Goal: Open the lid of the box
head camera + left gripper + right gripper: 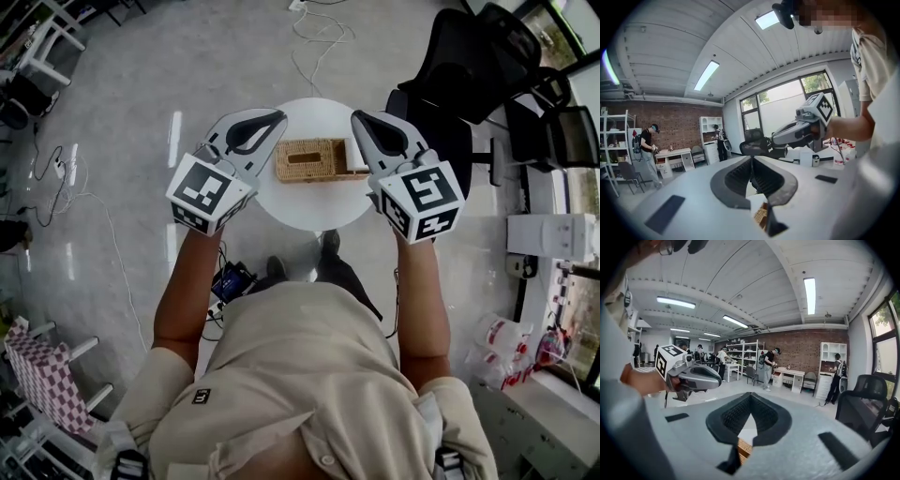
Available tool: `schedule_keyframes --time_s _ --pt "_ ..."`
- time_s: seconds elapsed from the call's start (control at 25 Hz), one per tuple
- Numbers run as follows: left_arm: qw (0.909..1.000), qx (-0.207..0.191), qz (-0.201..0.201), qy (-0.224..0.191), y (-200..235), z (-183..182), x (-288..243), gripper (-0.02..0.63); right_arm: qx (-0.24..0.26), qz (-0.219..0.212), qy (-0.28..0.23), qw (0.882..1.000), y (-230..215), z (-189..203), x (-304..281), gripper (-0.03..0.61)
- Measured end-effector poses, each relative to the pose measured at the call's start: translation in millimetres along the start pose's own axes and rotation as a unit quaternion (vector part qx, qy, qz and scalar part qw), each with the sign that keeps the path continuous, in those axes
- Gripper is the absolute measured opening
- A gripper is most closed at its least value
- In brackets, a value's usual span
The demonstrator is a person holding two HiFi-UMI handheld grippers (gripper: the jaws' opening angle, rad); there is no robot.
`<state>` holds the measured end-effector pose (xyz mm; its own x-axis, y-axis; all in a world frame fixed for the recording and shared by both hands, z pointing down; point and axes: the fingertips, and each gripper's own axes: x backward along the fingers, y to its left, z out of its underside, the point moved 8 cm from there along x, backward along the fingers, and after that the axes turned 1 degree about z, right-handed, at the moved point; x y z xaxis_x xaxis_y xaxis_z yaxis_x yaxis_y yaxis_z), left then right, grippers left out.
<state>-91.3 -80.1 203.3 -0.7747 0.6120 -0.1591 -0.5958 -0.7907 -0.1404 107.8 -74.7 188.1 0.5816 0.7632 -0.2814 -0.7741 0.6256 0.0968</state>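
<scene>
**A:** Nearest first: how do the jaws stand?

**B:** The left gripper (277, 119) and the right gripper (359, 119) both have their jaws pressed together with nothing between them. One hangs at each end of the box (319, 174), and neither seems to be touching it.

**A:** And the box itself?

**B:** It sits in the middle of the round white bench (309, 214). It is a long rectangle of tan woven wicker with a ribbed, rough weave. I take the top panel for the lid (302, 150). The right end looks paler and smoother, but I can't tell whether that is a hinge or a clasp.

**A:** How will it handle?

**B:** Probably light, stiff enough and easy to grip, but brittle at the strands, and it may slide on that smooth bench. I would steady one end wall with one gripper and pinch the lid's edge with the other, which means opening the jaws first.

**A:** What is beyond it?

**B:** Glossy grey floor and a black office chair (459, 66).
</scene>
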Motion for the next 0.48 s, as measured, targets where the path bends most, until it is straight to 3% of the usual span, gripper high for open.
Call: schedule_keyframes --time_s 0.48 --pt "0.9981 0.029 -0.049 0.025 12 29 -27 0.017 0.012 -0.064 0.019 0.998 -36 19 -41 -0.008"
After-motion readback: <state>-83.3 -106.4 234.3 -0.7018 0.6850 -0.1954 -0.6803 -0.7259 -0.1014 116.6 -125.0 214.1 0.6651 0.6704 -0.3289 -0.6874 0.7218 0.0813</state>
